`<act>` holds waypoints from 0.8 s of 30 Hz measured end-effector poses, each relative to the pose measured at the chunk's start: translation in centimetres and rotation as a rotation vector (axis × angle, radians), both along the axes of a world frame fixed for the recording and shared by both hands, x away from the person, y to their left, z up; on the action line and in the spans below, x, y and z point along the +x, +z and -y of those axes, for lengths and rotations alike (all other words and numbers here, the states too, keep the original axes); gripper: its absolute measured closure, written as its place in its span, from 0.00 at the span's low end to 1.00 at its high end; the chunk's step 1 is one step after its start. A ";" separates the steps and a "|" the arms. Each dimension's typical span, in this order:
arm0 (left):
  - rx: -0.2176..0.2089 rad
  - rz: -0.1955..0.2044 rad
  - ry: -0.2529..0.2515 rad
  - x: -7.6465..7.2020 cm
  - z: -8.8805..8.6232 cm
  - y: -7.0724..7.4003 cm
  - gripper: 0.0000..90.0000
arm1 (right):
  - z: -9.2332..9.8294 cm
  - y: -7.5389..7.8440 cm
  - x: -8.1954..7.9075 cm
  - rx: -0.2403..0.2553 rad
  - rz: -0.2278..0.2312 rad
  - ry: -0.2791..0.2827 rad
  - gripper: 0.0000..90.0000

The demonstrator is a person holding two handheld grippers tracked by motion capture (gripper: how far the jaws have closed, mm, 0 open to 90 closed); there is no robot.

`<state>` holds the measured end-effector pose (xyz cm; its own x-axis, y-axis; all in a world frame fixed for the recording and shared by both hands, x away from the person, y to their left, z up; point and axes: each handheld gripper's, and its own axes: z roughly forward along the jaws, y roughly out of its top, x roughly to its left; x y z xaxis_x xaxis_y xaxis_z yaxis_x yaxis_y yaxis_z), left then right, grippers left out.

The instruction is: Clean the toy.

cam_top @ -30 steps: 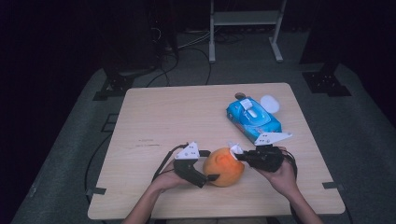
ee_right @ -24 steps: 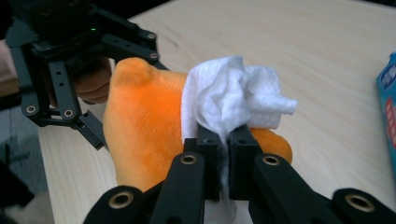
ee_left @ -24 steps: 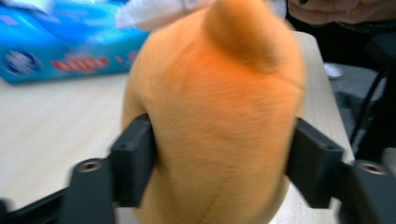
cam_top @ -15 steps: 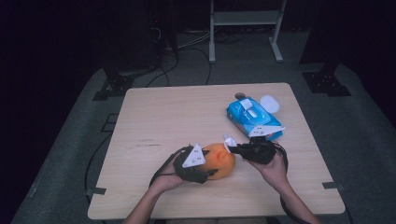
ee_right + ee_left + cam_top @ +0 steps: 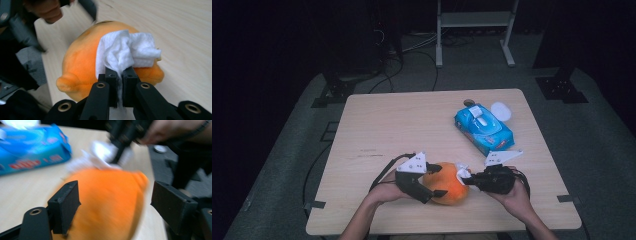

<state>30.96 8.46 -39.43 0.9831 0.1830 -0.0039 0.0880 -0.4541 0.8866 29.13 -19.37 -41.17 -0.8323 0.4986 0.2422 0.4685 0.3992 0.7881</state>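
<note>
Resting on light wooden table [image 5: 412, 120], dark room around, grey floor, white shelf frame [image 5: 474, 30] behind. Blue wipes pack [image 5: 483, 128] lies on far right of table, white lid [image 5: 500, 110] just beside it; contents not visible. Orange plush toy [image 5: 447, 182] sits near front edge, between both grippers. Left gripper [image 5: 436, 181]: jaws just been opening, straddling toy, left pad [image 5: 65, 206] at its side, right pad apart from it. Right gripper [image 5: 119, 76]: jaws clenched on white wipe [image 5: 125, 53], wipe pressed on toy's top.
</note>
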 end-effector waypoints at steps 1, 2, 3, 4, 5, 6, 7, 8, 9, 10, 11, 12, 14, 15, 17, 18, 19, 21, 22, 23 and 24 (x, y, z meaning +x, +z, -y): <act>-0.009 -0.003 0.025 0.7 0.1 0.1 0.24 | 0.0 0.0 -0.1 -0.003 0.002 0.004 0.94; -0.001 -0.011 0.039 1.3 0.2 0.2 0.24 | -0.1 0.1 -0.3 -0.008 0.005 0.008 0.94; 0.005 -0.023 0.053 1.8 0.2 0.1 0.25 | -0.1 0.1 -0.3 -0.010 0.008 0.010 0.94; 0.012 -0.040 0.064 2.3 0.3 0.0 0.26 | 0.0 0.1 -0.3 -0.010 0.009 0.010 0.94; 0.021 -0.059 0.066 2.6 0.3 -0.2 0.27 | 0.1 0.0 -0.3 -0.006 0.008 0.009 0.94; 0.034 -0.082 0.061 2.9 0.5 -0.5 0.27 | 0.3 0.0 -0.4 -0.002 0.010 0.005 0.94; 0.053 -0.089 0.052 2.9 0.7 -0.8 0.28 | 0.5 0.0 -0.4 0.003 0.006 0.000 0.94; 0.064 -0.096 0.044 2.8 0.9 -1.1 0.29 | 0.9 -0.1 -0.4 0.013 0.001 -0.007 0.94; 0.072 -0.102 0.031 2.8 1.0 -1.3 0.29 | 1.3 -0.1 -0.4 0.017 -0.006 -0.012 0.94; 0.067 -0.115 0.027 2.6 1.3 -1.7 0.31 | 1.6 -0.2 -0.4 0.019 -0.007 -0.016 0.94; 0.078 -0.120 0.025 2.4 1.6 -2.0 0.32 | 2.0 -0.2 -0.4 0.021 -0.009 -0.022 0.94; 0.089 -0.125 0.027 2.3 1.8 -2.3 0.32 | 2.5 -0.2 -0.4 0.030 -0.011 -0.029 0.94; 0.097 -0.135 0.036 2.1 2.1 -2.5 0.33 | 3.2 -0.1 -0.5 0.044 -0.017 -0.045 0.94; 0.101 -0.131 0.049 2.0 2.2 -2.5 0.33 | 3.4 -0.1 -0.5 0.047 -0.016 -0.048 0.94; 0.118 -0.122 0.066 1.8 2.3 -2.4 0.33 | 3.8 0.0 -0.6 0.060 -0.007 -0.057 0.94; 0.123 -0.118 0.074 1.7 2.3 -2.4 0.33 | 4.0 0.0 -0.6 0.060 -0.008 -0.061 0.94; 0.123 -0.114 0.079 1.7 2.3 -2.4 0.33 | 4.1 0.1 -0.6 0.062 -0.006 -0.063 0.94; 0.120 -0.115 0.093 1.5 2.3 -2.5 0.34 | 4.2 0.1 -0.7 0.066 -0.004 -0.063 0.94; 0.121 -0.113 0.099 1.5 2.3 -2.5 0.35 | 4.2 0.1 -0.7 0.065 -0.004 -0.065 0.94; 0.120 -0.113 0.102 1.4 2.3 -2.5 0.35 | 4.3 0.1 -0.8 0.066 -0.006 -0.066 0.94; 0.121 -0.112 0.105 1.4 2.3 -2.5 0.36 | 4.3 0.1 -0.8 0.066 -0.006 -0.065 0.94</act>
